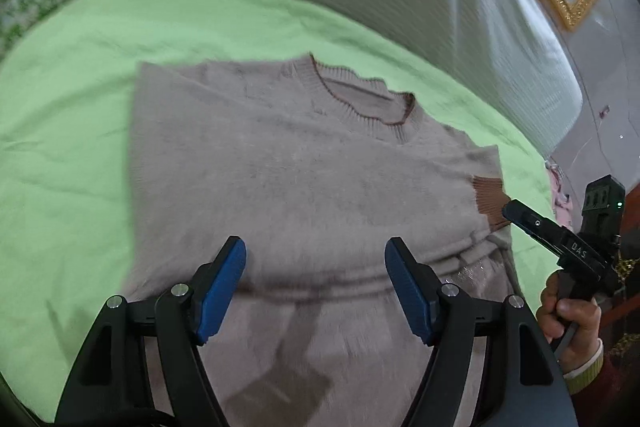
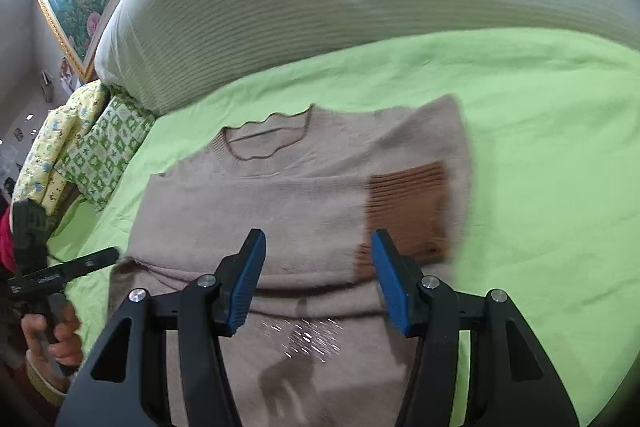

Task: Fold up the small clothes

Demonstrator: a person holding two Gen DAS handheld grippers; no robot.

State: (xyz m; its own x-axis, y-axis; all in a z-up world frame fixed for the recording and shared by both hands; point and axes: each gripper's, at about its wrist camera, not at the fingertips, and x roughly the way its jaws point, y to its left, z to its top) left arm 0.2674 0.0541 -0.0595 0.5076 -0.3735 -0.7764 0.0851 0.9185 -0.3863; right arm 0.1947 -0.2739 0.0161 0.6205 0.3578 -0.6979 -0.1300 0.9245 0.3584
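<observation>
Item: beige sweater [image 1: 304, 179], flat on bed [image 1: 72, 131], collar away. Left gripper [image 1: 316, 283] and right gripper [image 2: 318, 279] both spread, empty, equally near its lower half.

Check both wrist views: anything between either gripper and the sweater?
Nothing visible. The left gripper and right gripper are both open directly over the beige sweater, which lies on the green sheet. Only the sweater's own brown cuff, folded across it, sits near the right gripper.

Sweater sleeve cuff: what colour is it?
Ribbed brown cuff on the beige knit sweater, clearest in right wrist view.
</observation>
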